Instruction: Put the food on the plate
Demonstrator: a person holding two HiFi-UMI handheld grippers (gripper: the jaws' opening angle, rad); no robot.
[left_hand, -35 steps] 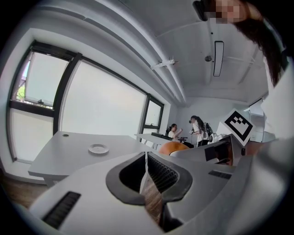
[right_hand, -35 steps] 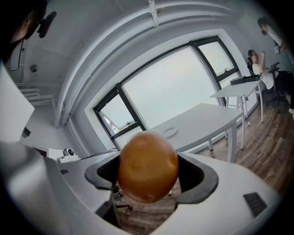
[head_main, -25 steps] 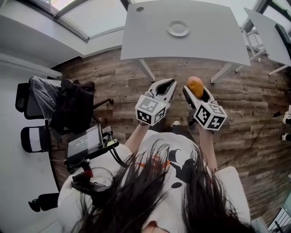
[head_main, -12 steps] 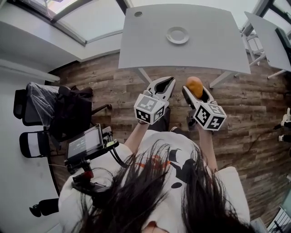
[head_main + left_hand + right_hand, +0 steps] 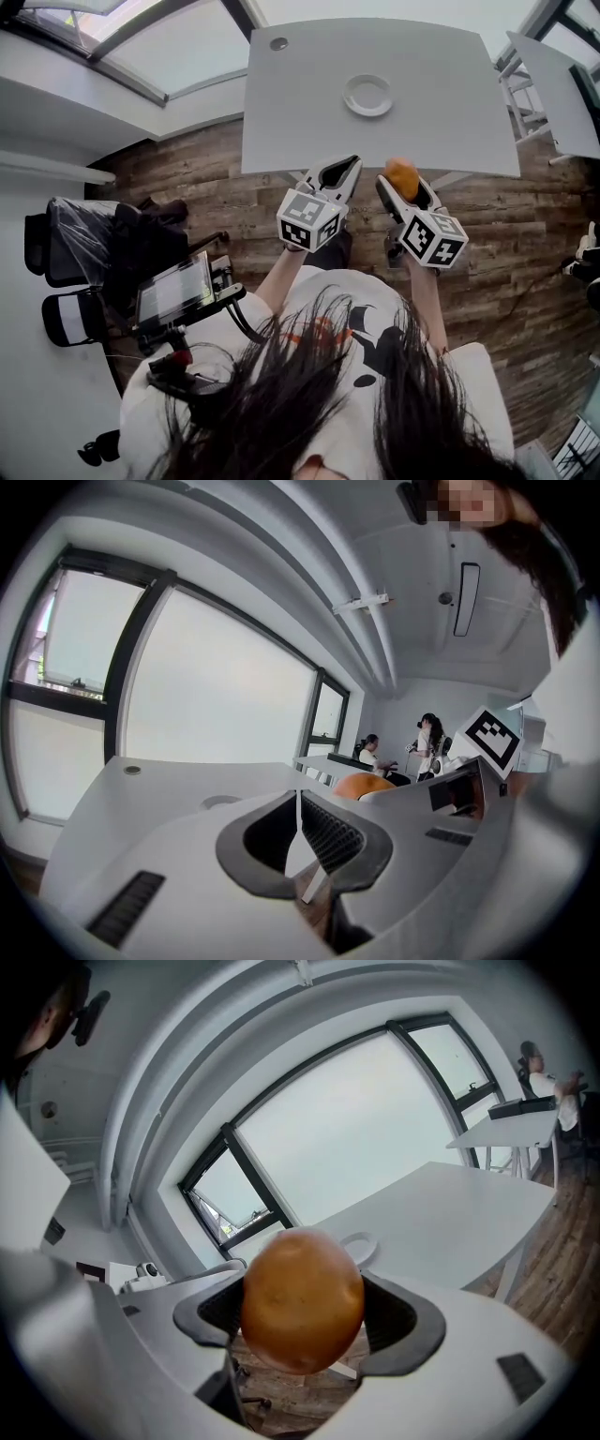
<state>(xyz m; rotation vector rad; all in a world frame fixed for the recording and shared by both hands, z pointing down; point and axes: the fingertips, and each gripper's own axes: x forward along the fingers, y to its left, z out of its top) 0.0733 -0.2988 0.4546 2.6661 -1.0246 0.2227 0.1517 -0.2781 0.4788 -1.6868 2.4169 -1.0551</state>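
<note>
A wood-plank floor (image 5: 525, 234) is stretching across the room, and a large white table (image 5: 441, 112) is standing on it beside tall windows (image 5: 216, 686). A person with long dark hair (image 5: 319, 403) is standing just short of the table's near edge, holding both tools out toward it. To the person's left, a black chair (image 5: 131, 244) draped with dark clothing is sitting near a small screen on a stand (image 5: 173, 291). The left gripper (image 5: 351, 165) is hovering over the floor at the table's edge, its jaws meeting at the tips with nothing showing between them. The right gripper (image 5: 405, 185) is hanging just beside it, level with it, its jaws pressing in on either side of the food. A round white plate (image 5: 367, 95) is lying near the middle of the table, ahead of both grippers and well apart from them, with nothing on it. The food (image 5: 401, 174), a smooth, rounded, orange-brown piece, is sitting clamped in the right gripper, bulging above the jaws and not touching the table.
</note>
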